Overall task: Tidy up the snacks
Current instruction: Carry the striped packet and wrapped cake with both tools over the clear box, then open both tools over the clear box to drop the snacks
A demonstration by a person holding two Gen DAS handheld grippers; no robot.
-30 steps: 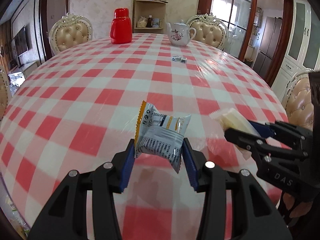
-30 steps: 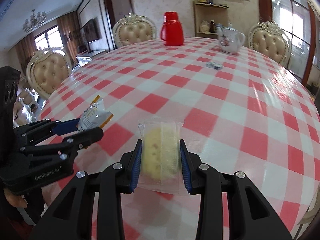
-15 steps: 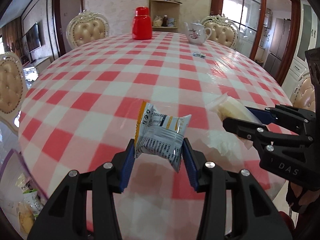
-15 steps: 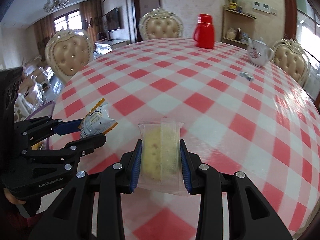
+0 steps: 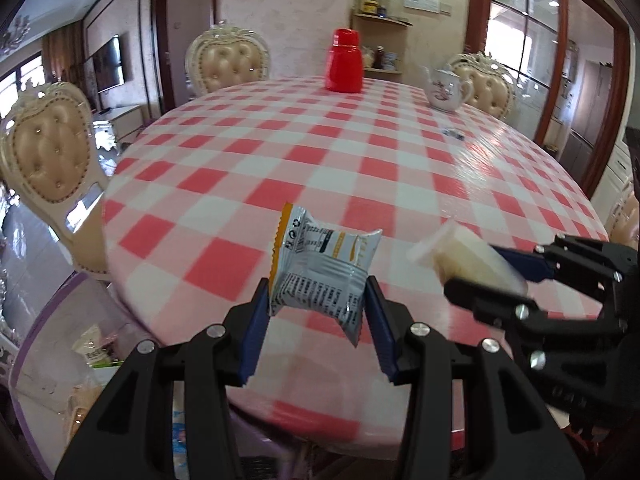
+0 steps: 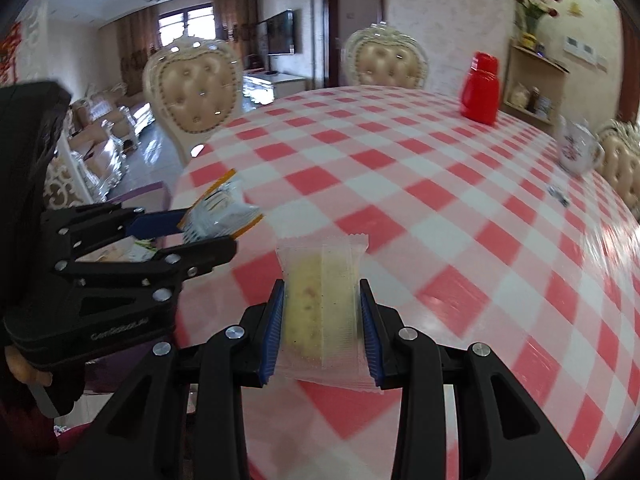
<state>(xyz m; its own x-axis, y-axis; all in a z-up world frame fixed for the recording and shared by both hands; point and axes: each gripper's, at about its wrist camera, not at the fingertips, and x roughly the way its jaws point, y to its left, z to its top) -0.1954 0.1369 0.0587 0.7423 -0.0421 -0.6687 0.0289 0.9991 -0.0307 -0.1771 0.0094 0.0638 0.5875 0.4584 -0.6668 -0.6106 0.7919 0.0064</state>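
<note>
Your left gripper (image 5: 316, 300): blue pads clamped on a silver snack packet (image 5: 320, 272) with an orange serrated edge, held clear above the near rim of the table (image 5: 360, 160). Your right gripper (image 6: 320, 312): pads closed on a clear-wrapped pale cake (image 6: 320, 300), seam facing up, also lifted over the table's near edge. The two tools sit side by side, apart, each visible in the other's view. The table: round, red-and-white checked cloth. On its far side, a red flask (image 5: 345, 60); to the right of it a white floral teapot (image 5: 444, 88); nearer, a small wrapped item (image 5: 454, 133), too small to tell. Cream tufted chairs (image 5: 228, 60) ring the table.
</note>
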